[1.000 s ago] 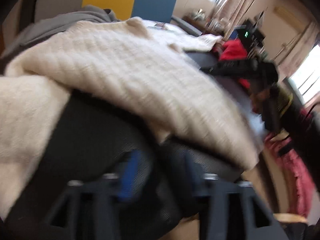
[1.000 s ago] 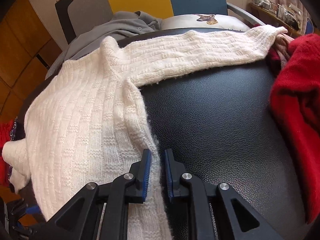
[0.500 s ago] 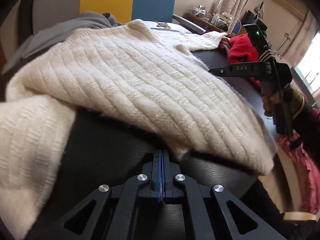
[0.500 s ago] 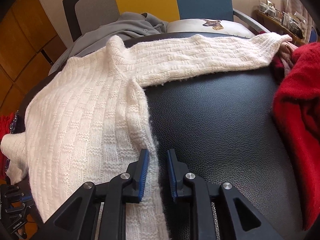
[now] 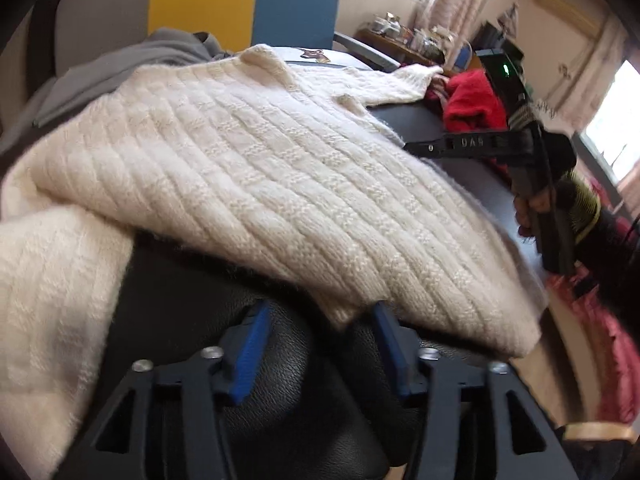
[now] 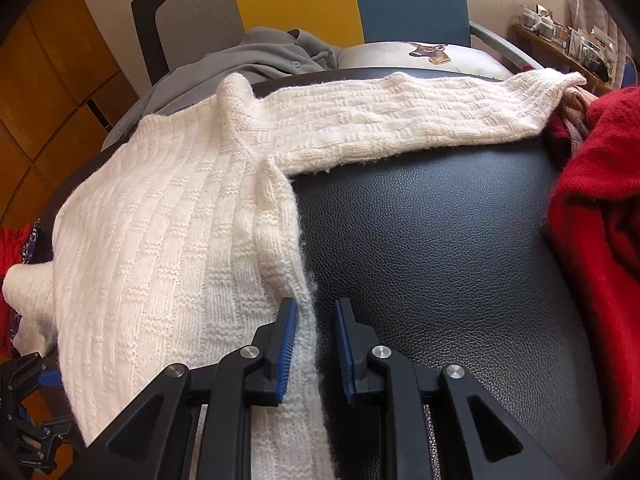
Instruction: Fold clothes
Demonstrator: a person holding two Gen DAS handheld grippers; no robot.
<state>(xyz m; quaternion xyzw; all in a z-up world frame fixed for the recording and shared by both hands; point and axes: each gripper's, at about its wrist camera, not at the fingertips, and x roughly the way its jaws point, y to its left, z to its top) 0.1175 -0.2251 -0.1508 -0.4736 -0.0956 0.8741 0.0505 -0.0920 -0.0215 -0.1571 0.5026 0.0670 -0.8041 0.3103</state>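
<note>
- White sweater [image 6: 168, 248] lies spread on the black leather surface [image 6: 440, 248], body to the left, one sleeve [image 6: 400, 120] stretched across the far side toward the red garment [image 6: 600, 220].
- My left gripper [image 5: 320, 336]: jaws opening, blue pads apart, a corner of the sweater's hem [image 5: 344, 312] sits between them; pads aren't pressing it.
- My right gripper [image 6: 316, 344]: jaws narrowly apart, straddling the sweater's right side edge; fabric sits in the gap, left pad against it, right pad off it — no pinch that I can see.
- Right gripper also shows in the left view, low at the sweater's far edge, a hand [image 5: 532, 208] on its handle.
- Grey garment [image 6: 248, 64] bunched behind the sweater, against a chair back [image 6: 320, 0].
</note>
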